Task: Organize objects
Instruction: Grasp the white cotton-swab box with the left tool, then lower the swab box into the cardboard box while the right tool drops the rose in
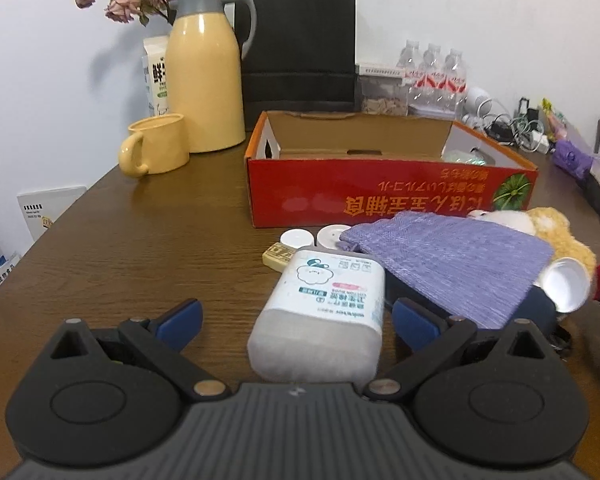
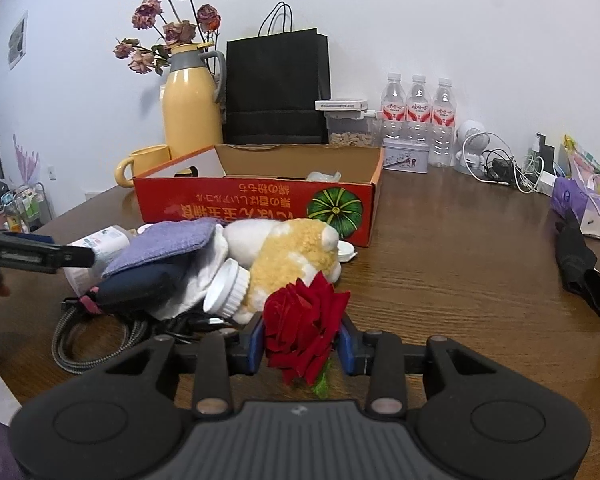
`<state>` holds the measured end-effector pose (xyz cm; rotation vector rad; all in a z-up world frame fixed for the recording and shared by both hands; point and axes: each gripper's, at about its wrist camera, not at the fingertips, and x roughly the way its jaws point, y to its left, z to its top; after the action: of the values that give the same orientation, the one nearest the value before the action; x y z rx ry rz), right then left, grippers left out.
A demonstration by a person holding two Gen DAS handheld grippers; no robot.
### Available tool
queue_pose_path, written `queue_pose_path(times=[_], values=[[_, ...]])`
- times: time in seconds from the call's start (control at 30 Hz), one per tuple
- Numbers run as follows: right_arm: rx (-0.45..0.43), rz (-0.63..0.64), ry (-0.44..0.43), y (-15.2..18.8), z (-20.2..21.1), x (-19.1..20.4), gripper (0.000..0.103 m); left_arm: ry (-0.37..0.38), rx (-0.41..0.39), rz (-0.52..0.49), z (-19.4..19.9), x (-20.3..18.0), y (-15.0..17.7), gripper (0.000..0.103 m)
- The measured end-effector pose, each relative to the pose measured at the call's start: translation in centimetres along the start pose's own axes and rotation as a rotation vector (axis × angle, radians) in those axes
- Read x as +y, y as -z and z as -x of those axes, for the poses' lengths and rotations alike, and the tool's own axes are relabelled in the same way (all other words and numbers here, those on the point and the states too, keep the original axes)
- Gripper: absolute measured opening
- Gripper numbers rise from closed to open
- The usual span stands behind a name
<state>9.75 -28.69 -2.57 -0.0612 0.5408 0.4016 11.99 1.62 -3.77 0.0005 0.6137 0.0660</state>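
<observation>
Left wrist view: your left tool (image 1: pixel 298 322) is spread wide, pads on either side of the white cotton-bud box (image 1: pixel 320 316) but not pressing it; the right pad stands just beside the box wall, the left pad well apart. The box lies flat on the worktop (image 1: pixel 140 248), touching the purple knit pouch (image 1: pixel 452 256) that is draped over the pile. Straddling it this way reads as lining up a grasp across the narrow sides. The red carton (image 1: pixel 380 196) sits open beyond, nearly empty, the likely destination for the loose items.

Right wrist view: your right tool (image 2: pixel 302 346) has its blue pads against both sides of the red rose (image 2: pixel 306 322), pinching the bloom; the green base pokes out below. The rose is at the near edge of the pile, just in front of the plush toy (image 2: pixel 296 256) and the white jar (image 2: pixel 226 290). Gripping the bloom rather than the stem looks forced, since no stem is exposed. Petals may crush, so keep the squeeze light.
</observation>
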Motion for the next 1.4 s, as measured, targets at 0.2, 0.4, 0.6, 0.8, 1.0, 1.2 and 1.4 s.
queue_pose_path(times=[0.2, 0.4, 0.6, 0.8, 1.0, 1.2, 1.4], values=[[0.001, -0.005, -0.004, 0.0, -0.2, 0.2, 0.035, 0.012, 0.047, 0.035, -2.3, 0.0, -0.1, 0.102], [-0.010, -0.005, -0.011, -0.3, 0.0, 0.3, 0.034, 0.063, 0.049, 0.055, -2.6, 0.1, 0.1, 0.067], [-0.017, -0.010, -0.017, -0.4, -0.1, 0.5, 0.034, 0.063, 0.018, 0.062, -1.5, 0.2, 0.4, 0.066], [-0.029, -0.020, -0.019, -0.7, 0.0, 0.4, 0.034, 0.063, -0.025, 0.065, 0.1, 0.6, -0.2, 0.066], [-0.064, -0.020, -0.026, -1.7, 0.2, 0.6, 0.033, 0.078, -0.101, 0.067, 2.0, 0.5, -1.7, 0.066], [-0.131, -0.017, -0.048, -4.2, 0.0, 1.2, 0.033, 0.094, -0.151, 0.083, 2.1, -0.1, -4.3, 0.066], [-0.190, -0.002, -0.073, -8.2, -1.8, 2.4, 0.033, 0.102, -0.198, 0.087, 1.1, -1.3, -7.6, 0.066]])
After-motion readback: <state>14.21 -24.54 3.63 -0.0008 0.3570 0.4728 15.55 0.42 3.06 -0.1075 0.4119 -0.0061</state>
